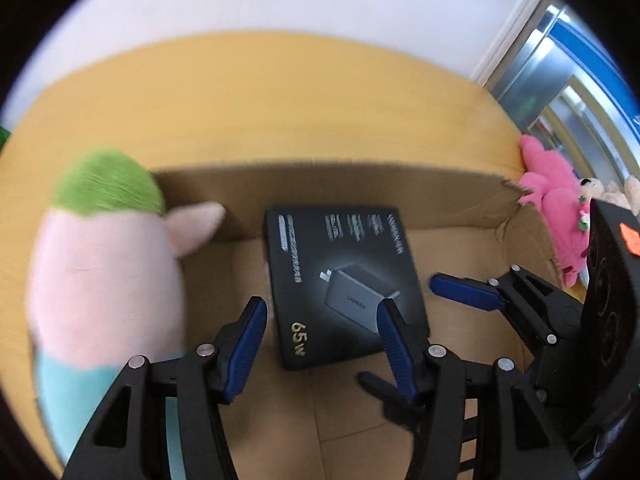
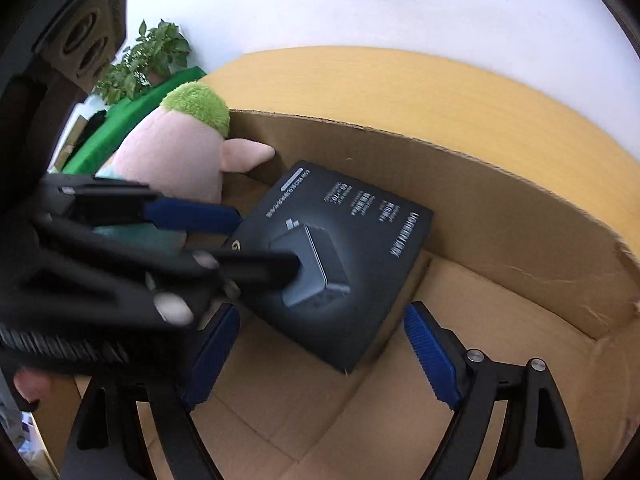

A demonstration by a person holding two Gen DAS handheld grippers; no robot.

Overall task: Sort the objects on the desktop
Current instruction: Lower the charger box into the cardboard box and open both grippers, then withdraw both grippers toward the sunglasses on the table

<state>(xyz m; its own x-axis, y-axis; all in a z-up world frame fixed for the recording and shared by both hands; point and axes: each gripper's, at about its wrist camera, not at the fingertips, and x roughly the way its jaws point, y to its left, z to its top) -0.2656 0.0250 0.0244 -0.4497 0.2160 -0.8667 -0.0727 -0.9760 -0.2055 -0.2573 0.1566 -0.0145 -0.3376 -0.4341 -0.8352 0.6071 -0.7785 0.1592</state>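
Left wrist view: left gripper spread wide over black charger box, holding nothing; box lies flat on floor of cardboard box, near back wall. Pink plush with green top leans at left wall. Right wrist view: right gripper also gaping, empty, box just ahead of fingertips

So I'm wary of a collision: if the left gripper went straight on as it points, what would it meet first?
Probably the flat black charger box lying in the brown cardboard carton. The open left gripper points at it, though depth is unclear.
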